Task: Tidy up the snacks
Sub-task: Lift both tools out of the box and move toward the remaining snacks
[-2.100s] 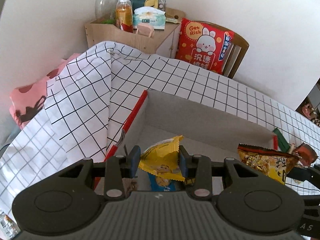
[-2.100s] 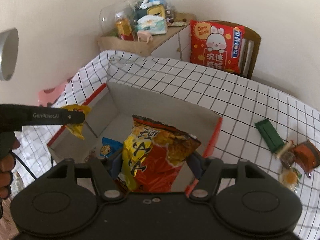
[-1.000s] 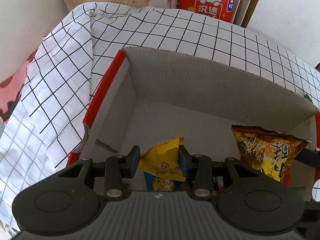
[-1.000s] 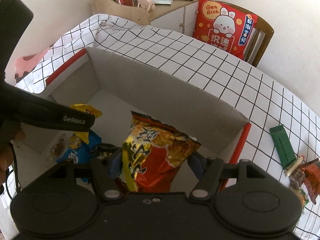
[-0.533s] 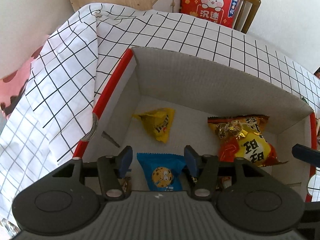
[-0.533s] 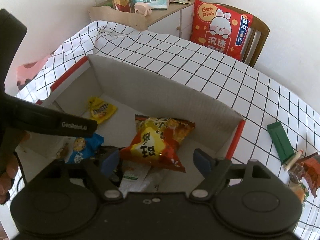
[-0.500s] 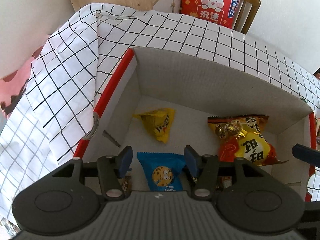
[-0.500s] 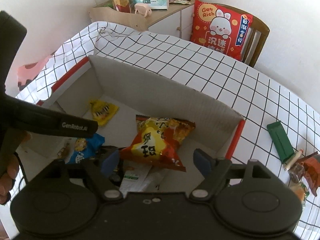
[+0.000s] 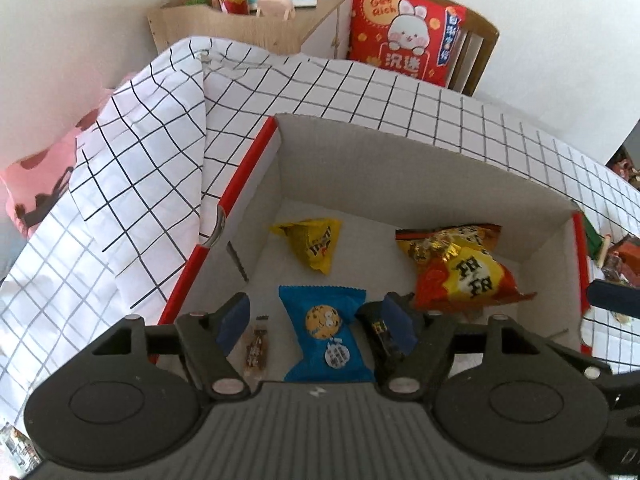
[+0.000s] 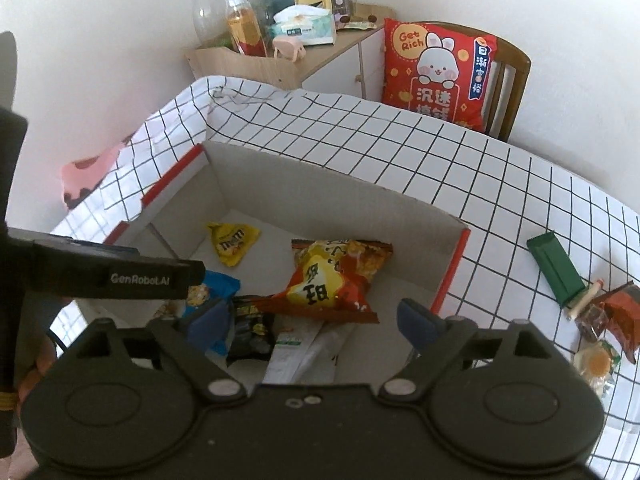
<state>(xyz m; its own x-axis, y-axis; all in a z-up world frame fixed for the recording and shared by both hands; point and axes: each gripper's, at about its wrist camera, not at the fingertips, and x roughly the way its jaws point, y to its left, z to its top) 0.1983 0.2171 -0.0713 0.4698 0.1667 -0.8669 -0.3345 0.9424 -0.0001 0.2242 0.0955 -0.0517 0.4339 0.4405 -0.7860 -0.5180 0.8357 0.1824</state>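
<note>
An open cardboard box (image 9: 400, 152) (image 10: 320, 196) with red edges sits on the checked tablecloth. Inside lie a yellow candy pack (image 9: 316, 246) (image 10: 232, 242), an orange-red chip bag (image 9: 460, 268) (image 10: 332, 280), a blue cookie pack (image 9: 328, 332) (image 10: 212, 284), a black pack (image 10: 252, 332), a small brown bar (image 9: 256, 346) and a white pack (image 10: 300, 348). My left gripper (image 9: 316, 320) is open and empty above the box's near left part. My right gripper (image 10: 316, 320) is open and empty above the box's near right part.
Right of the box, on the cloth (image 10: 520, 200), lie a green bar (image 10: 556, 268), a red-brown pack (image 10: 618, 312) and small sweets (image 10: 596, 360). Behind stand a wooden cabinet (image 10: 280, 60) with bottles and tissues, and a chair with a red cushion (image 10: 436, 72).
Both grippers opened and let go: the yellow pack and the orange chip bag dropped into the box. Both grippers have since pulled back and up a little.
</note>
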